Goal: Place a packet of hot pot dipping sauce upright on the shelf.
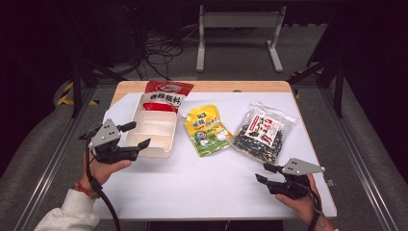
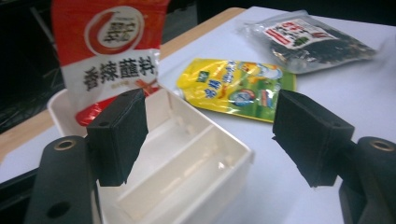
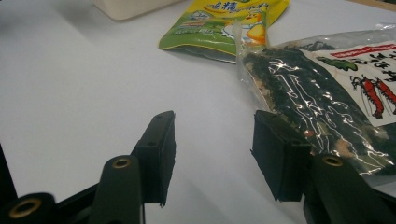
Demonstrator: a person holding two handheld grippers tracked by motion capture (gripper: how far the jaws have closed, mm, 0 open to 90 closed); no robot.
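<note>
A white divided tray [image 1: 155, 130] [image 2: 187, 168] sits at the table's left, and a red sauce packet [image 1: 164, 96] [image 2: 109, 51] lies with its lower end in the tray's far compartment. A yellow spouted pouch [image 1: 207, 130] [image 2: 236, 88] [image 3: 224, 21] lies flat mid-table. A clear bag of dark dried seaweed [image 1: 262, 132] [image 2: 310, 39] [image 3: 327, 93] lies to its right. My left gripper [image 1: 136, 135] [image 2: 210, 137] is open, its jaws straddling the tray's near corner. My right gripper [image 1: 262, 173] [image 3: 212, 158] is open and empty, low over the table beside the seaweed bag's near edge.
A white sheet [image 1: 211, 178] covers most of the wooden tabletop [image 1: 216, 86]. Beyond the table stand a white metal frame [image 1: 238, 33] and loose cables [image 1: 159, 50] on the floor. Metal rails [image 1: 358, 149] run along both sides.
</note>
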